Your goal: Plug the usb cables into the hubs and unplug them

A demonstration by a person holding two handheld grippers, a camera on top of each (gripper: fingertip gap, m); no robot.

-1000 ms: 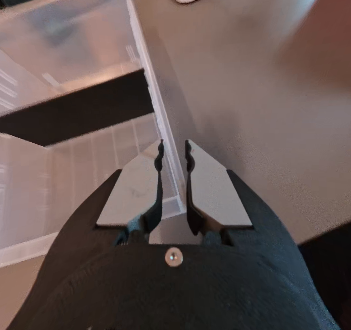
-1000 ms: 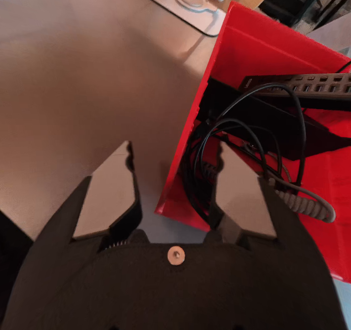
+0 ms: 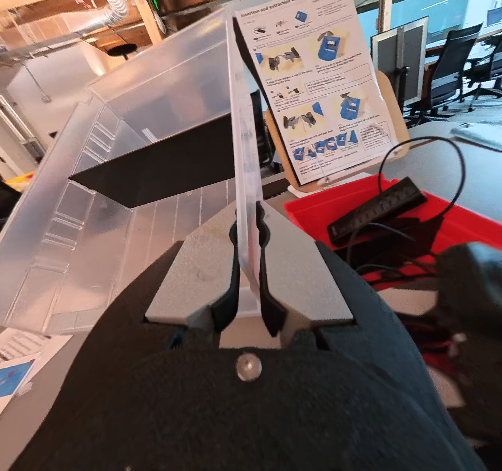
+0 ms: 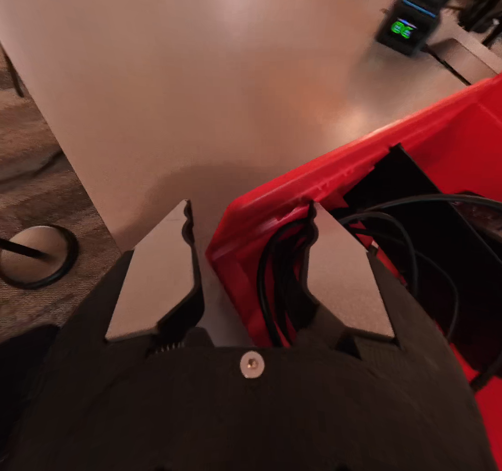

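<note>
A long black hub [image 3: 377, 212] with a row of ports along its upper face lies tilted inside the red bin [image 3: 307, 211], one end raised toward the bin's far side. A thin black cable [image 3: 459, 175] rises from the bin in a tall loop above the hub and drops back in. In the right wrist view more black usb cables [image 4: 271, 276] lie bunched against the near corner of the red bin [image 4: 271, 200], curving over a black divider [image 4: 413, 186] inside it. Whether any plug sits in a port cannot be told.
</note>
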